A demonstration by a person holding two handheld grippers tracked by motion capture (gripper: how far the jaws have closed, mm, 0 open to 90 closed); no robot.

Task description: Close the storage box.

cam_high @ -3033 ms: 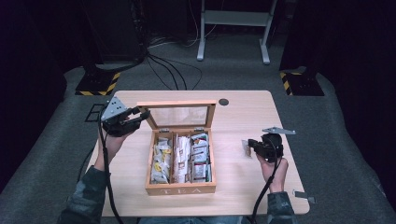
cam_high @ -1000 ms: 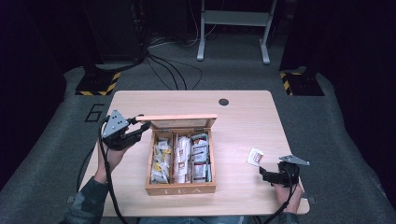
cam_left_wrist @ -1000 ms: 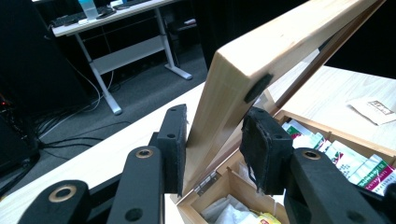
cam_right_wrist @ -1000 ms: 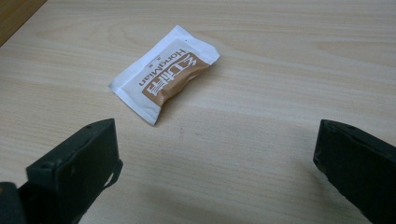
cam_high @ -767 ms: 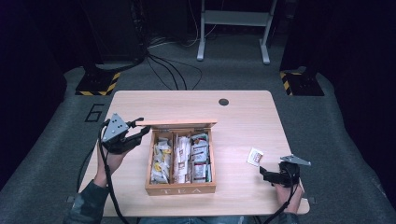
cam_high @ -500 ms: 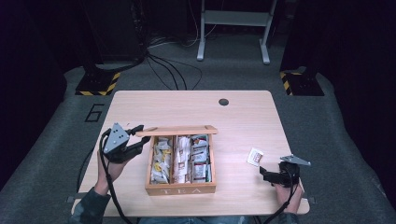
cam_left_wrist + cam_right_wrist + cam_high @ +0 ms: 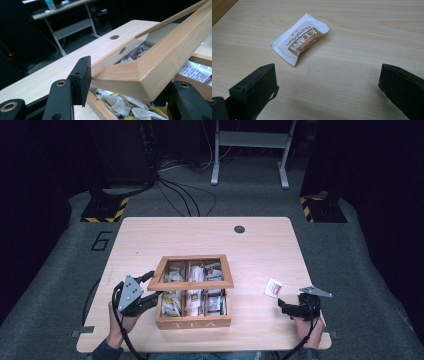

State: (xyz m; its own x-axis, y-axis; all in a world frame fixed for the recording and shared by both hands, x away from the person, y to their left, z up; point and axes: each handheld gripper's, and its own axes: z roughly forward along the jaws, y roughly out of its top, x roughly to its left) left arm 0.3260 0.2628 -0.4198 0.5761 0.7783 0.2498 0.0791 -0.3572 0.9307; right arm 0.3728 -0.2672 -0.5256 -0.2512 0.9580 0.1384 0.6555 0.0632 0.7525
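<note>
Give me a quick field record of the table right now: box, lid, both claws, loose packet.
box: wooden tea box, marked TEA on its front, compartments full of packets
lid: glass-paned lid, partly lowered over the box, not shut
left claw: gripping the lid's wooden frame corner
right claw: open, holding nothing, near the table's right front
loose packet: white and brown sachet flat on the table, just ahead of the right claw

The table is pale wood with a fine grain. The tea box and its lid frame are a warmer honey wood. The sachet is white with a brown panel and white lettering. Both grippers' jaws are black.
</note>
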